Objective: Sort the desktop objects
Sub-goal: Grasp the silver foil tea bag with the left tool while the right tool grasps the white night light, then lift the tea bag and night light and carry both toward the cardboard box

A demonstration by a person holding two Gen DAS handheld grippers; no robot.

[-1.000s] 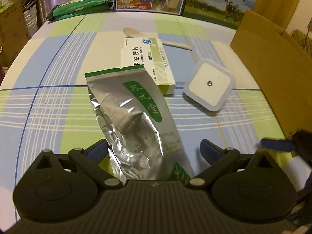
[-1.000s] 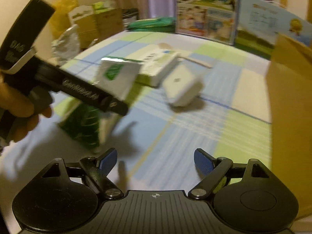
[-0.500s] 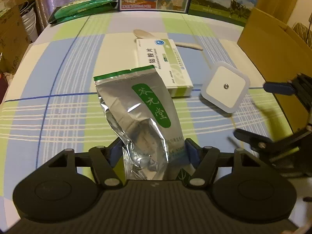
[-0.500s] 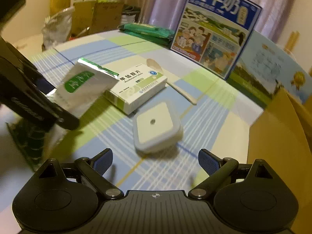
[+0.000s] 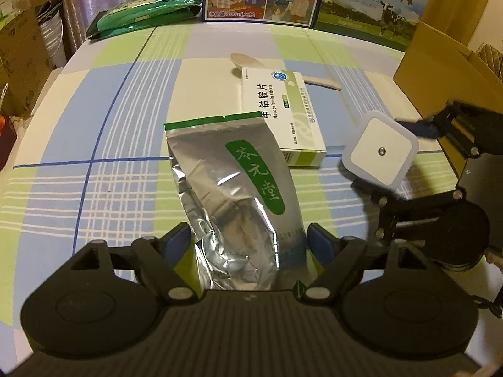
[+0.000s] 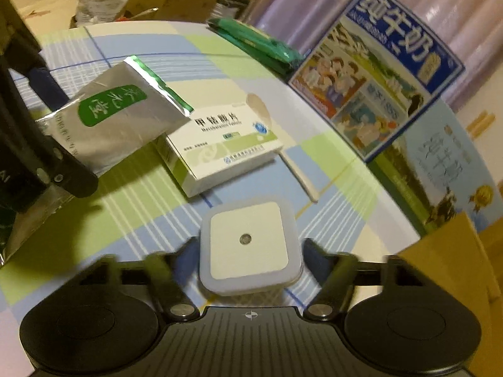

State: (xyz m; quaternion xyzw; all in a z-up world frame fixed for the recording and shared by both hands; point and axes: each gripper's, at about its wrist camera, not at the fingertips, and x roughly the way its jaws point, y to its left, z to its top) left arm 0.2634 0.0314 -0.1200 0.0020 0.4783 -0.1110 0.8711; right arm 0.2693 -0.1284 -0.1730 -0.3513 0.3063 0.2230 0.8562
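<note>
The left wrist view looks forward and down from low over the checked blue-and-green tabletop (image 5: 125, 132), close in. The right wrist view sits nearer the surface and faces across from the right. Both share the silver foil pouch (image 5: 239, 188), the white-and-green medicine box (image 6: 226, 144) and the square white night light (image 6: 248, 245).

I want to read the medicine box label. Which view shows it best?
The left wrist view: the medicine box lies sharp, its printed top facing the camera, though the foil pouch covers one corner. The right wrist view shows it blurred and oblique.
</note>
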